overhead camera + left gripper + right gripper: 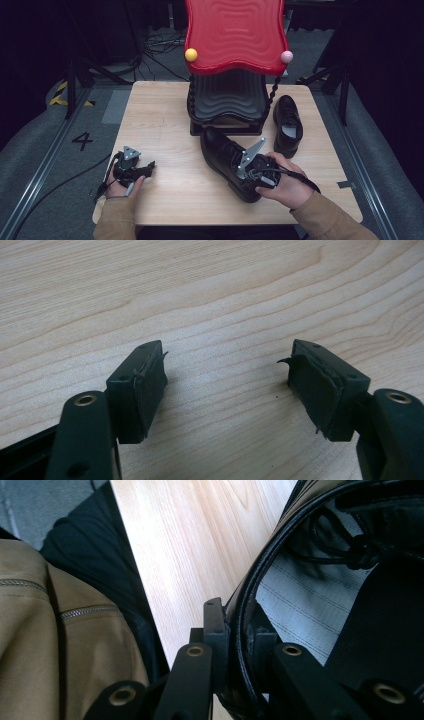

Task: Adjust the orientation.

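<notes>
Right gripper (235, 630), fingers pinched on the heel collar of the black shoe (227, 157) at table centre (stiff rim, likely a firm hold on slick leather); left gripper (227, 385) idle, fingers apart.

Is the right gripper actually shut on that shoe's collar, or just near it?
Shut on it: the right gripper pinches the near shoe collar, one jaw outside, one inside.

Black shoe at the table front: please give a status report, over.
Right tool shut on black shoe at its collar rim. Left tool open, empty, over table. Rack stands just behind the shoe.
</notes>
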The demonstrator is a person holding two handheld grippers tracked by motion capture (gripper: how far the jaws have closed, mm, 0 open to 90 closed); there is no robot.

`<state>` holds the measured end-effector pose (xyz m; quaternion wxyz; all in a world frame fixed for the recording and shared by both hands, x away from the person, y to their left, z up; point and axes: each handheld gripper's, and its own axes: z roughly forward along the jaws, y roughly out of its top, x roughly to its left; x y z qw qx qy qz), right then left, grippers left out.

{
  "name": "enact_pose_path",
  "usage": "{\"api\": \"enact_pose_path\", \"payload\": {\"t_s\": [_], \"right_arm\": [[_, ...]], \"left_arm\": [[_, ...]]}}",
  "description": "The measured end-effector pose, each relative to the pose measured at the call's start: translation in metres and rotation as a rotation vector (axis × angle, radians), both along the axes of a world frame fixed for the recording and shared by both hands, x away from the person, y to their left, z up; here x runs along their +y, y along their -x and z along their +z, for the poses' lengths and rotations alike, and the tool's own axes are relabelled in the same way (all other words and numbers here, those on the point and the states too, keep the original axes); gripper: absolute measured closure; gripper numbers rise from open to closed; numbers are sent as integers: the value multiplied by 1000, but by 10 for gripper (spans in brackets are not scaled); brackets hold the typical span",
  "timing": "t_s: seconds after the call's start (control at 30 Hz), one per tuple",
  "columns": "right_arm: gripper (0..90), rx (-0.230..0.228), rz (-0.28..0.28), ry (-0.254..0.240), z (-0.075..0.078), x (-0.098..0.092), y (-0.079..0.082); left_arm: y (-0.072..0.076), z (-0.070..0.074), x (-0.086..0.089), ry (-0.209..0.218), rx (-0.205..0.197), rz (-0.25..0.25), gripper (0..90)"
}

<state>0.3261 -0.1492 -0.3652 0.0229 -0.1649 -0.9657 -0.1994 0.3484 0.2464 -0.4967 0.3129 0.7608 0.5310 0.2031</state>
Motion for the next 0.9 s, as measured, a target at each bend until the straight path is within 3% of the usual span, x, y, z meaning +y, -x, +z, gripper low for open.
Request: {"api": "enact_pose_path", "payload": {"t_s": [0.2, 0.33, 0.47, 0.7, 0.9], "right_arm": [[833, 29, -99, 19, -7, -8, 8], [825, 15, -136, 51, -15, -10, 11], [825, 29, -175, 51, -25, -11, 13], [814, 38, -190, 69, -39, -11, 18], [731, 22, -191, 64, -40, -12, 17]], "left_arm": [[0, 0, 0, 0, 0, 0, 319], [0, 0, 0, 0, 0, 0, 319], [0, 0, 0, 0, 0, 0, 319], [0, 0, 0, -1, 0, 0, 319], [0, 0, 0, 0, 0, 0, 319]]}}
